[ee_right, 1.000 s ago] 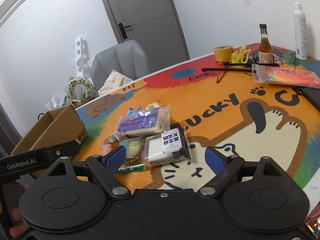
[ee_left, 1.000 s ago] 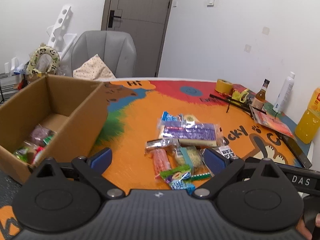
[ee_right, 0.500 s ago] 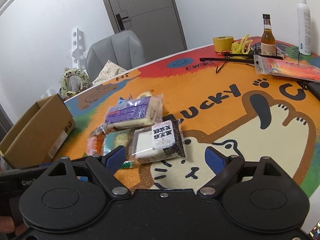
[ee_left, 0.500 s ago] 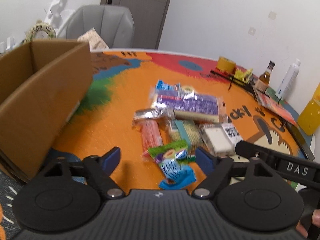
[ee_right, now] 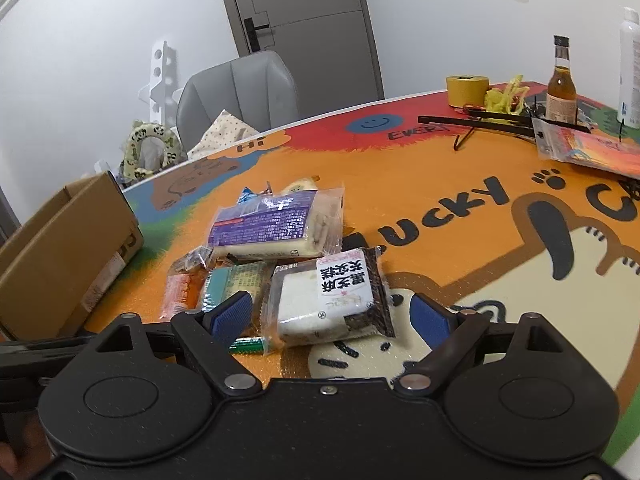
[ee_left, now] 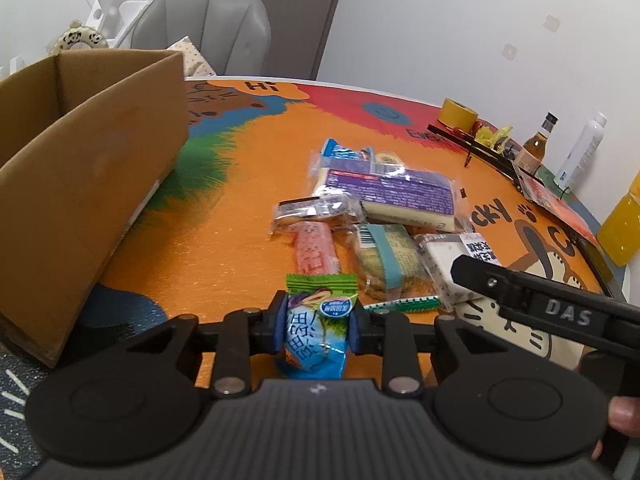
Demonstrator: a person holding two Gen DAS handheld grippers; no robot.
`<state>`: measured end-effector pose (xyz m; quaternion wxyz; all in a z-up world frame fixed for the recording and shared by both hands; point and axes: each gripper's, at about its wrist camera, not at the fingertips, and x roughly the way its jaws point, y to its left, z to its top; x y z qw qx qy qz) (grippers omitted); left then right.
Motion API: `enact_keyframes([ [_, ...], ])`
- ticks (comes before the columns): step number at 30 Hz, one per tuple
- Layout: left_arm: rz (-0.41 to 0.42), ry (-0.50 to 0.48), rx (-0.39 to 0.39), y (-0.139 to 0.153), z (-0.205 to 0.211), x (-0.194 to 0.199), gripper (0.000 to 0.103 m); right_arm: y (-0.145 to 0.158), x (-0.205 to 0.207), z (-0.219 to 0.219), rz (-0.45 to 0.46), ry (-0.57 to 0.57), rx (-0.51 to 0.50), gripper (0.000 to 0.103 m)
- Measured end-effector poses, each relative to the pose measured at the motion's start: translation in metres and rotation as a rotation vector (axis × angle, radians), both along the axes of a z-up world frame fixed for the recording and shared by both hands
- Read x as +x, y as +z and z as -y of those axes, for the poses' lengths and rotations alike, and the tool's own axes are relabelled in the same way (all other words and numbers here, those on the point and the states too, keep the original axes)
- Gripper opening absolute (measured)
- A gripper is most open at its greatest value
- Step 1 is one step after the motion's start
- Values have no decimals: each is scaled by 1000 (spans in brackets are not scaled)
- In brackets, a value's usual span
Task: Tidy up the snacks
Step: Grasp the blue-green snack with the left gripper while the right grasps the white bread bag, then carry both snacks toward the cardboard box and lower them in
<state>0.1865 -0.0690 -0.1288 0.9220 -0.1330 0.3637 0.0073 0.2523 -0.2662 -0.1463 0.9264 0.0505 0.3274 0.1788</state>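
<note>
A pile of wrapped snacks lies mid-table: a purple-labelled cake pack (ee_left: pixel 390 194), a red sausage stick (ee_left: pixel 316 254), a teal-banded biscuit pack (ee_left: pixel 386 262) and a white rice-cake pack with a black label (ee_right: pixel 332 300). My left gripper (ee_left: pixel 316 326) is shut on a blue and green candy packet (ee_left: pixel 318 328) at the near edge of the pile. My right gripper (ee_right: pixel 332 316) is open, its blue pads either side of the white rice-cake pack. An open cardboard box (ee_left: pixel 80 168) stands at the left.
A yellow tape roll (ee_right: pixel 466 90), a brown bottle (ee_right: pixel 562 80), a white spray bottle (ee_right: pixel 630 68), a black rod stand and a flat orange packet (ee_right: pixel 588 150) sit at the far right. An orange juice bottle (ee_left: pixel 622 228) stands at the right edge. A grey chair (ee_left: pixel 208 36) is behind the table.
My left gripper moved forward and down and closed on the blue and green candy packet. My right gripper moved forward to straddle the white rice-cake pack, still open.
</note>
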Motion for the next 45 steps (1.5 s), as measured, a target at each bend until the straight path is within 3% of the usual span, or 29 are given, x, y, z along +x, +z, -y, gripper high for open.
enact_keyframes([
  [11, 18, 12, -18, -1, -17, -2, 28, -13, 13, -15, 16, 3, -38, 85],
  [19, 30, 17, -13, 2, -17, -2, 28, -13, 11, -17, 37, 12, -90, 61],
  [25, 51, 22, -17, 7, -18, -5, 28, -8, 4, -8, 29, 4, -21, 51],
  [32, 82, 8, -26, 16, -18, -14, 28, -1, -11, -2, 33, -14, -5, 49],
  [45, 149, 8, -30, 41, -25, -34, 28, 31, -36, 1, 121, -21, 49, 49],
])
